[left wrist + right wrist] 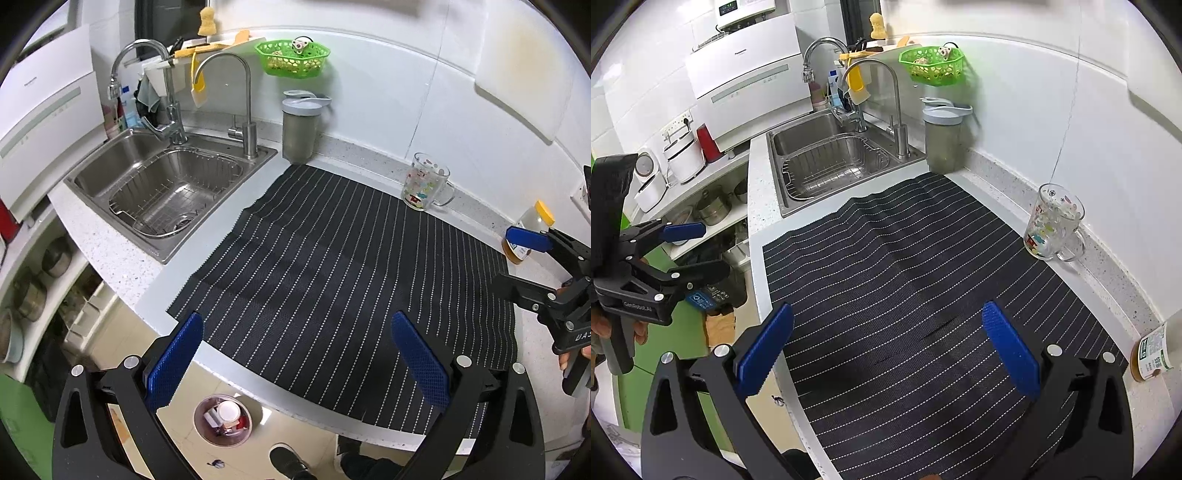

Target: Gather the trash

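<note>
A round trash bin (223, 421) stands on the floor below the counter's front edge, holding a white cup and red and white scraps. My left gripper (295, 354) is open and empty, held above the counter edge over the bin and the striped mat (332, 258). My right gripper (886, 350) is open and empty above the same mat (923, 277). The right gripper also shows at the right edge of the left wrist view (517, 258), and the left gripper at the left edge of the right wrist view (698, 251). No loose trash shows on the mat.
A steel sink (122, 206) with a wire basket and two taps lies left. A grey lidded jug (301, 129), a printed glass mug (426, 186) and a yellow-capped bottle (524, 236) stand along the wall. A green basket (293, 59) hangs above. Someone's shoes (288, 461) are on the floor.
</note>
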The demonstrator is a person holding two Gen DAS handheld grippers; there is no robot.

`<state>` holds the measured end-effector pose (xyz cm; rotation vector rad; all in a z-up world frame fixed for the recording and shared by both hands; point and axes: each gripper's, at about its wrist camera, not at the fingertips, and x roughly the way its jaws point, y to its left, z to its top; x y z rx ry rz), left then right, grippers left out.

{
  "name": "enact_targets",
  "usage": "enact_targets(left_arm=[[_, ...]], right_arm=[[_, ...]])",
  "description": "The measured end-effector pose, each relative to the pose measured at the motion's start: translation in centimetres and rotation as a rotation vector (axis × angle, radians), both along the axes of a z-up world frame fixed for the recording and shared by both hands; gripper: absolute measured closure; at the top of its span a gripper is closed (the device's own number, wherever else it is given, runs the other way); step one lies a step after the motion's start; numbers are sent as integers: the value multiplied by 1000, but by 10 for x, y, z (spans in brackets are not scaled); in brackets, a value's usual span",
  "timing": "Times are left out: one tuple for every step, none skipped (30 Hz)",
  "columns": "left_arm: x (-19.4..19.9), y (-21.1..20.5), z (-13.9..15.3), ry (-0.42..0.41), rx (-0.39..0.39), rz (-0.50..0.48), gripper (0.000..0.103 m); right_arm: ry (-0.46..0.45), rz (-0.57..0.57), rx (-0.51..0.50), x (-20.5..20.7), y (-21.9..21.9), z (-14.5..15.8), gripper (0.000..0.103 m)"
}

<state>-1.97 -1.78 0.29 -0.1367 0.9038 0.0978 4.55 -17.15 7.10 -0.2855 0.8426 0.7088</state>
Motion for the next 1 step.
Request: enact_targets(left_arm=[[0,0,0,0,3,0,6]], right_arm=[[0,0,0,0,0,0,3]])
